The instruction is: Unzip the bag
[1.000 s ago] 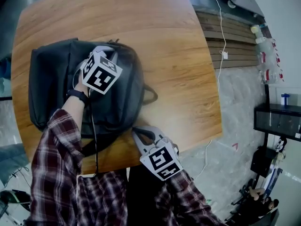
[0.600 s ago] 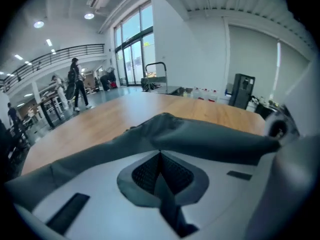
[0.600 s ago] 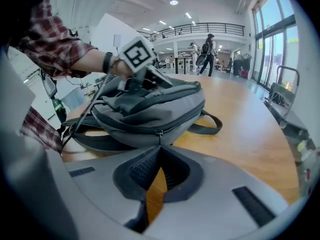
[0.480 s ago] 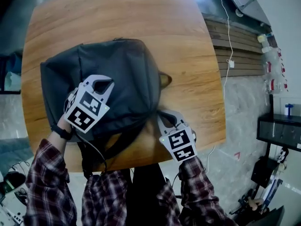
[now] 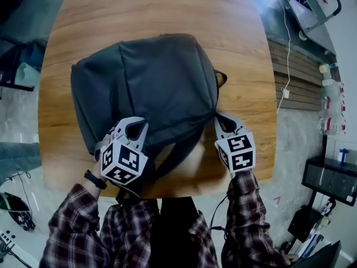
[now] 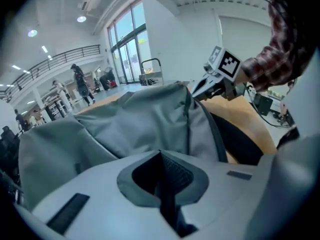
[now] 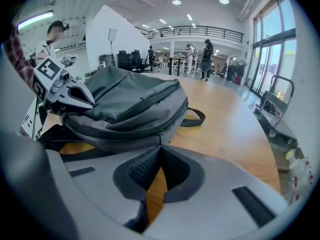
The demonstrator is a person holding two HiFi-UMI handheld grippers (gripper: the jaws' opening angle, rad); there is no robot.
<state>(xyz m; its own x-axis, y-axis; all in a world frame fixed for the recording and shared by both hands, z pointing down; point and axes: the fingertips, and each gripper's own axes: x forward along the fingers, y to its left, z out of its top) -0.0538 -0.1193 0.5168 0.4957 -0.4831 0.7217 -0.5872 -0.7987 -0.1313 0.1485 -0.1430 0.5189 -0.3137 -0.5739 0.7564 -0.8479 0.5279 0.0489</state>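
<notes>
A dark grey backpack lies flat on the round wooden table, its carry handle pointing right. My left gripper is shut, with its tips against the bag's near edge; nothing shows between them in the left gripper view. My right gripper sits at the bag's near right corner. In the right gripper view its tips are shut just under the zipper pull, whose tab runs down into them. The zipper along the bag's side looks closed.
The bag's shoulder straps trail toward the table's near edge between my arms. The table's edge runs just right of the right gripper. Bare wood lies beyond the bag. Slatted boards and a cable lie on the floor at right.
The left gripper has come off the top of the bag and down to its near edge. The bag has turned and shifted right on the table, with the right gripper staying at its corner.
</notes>
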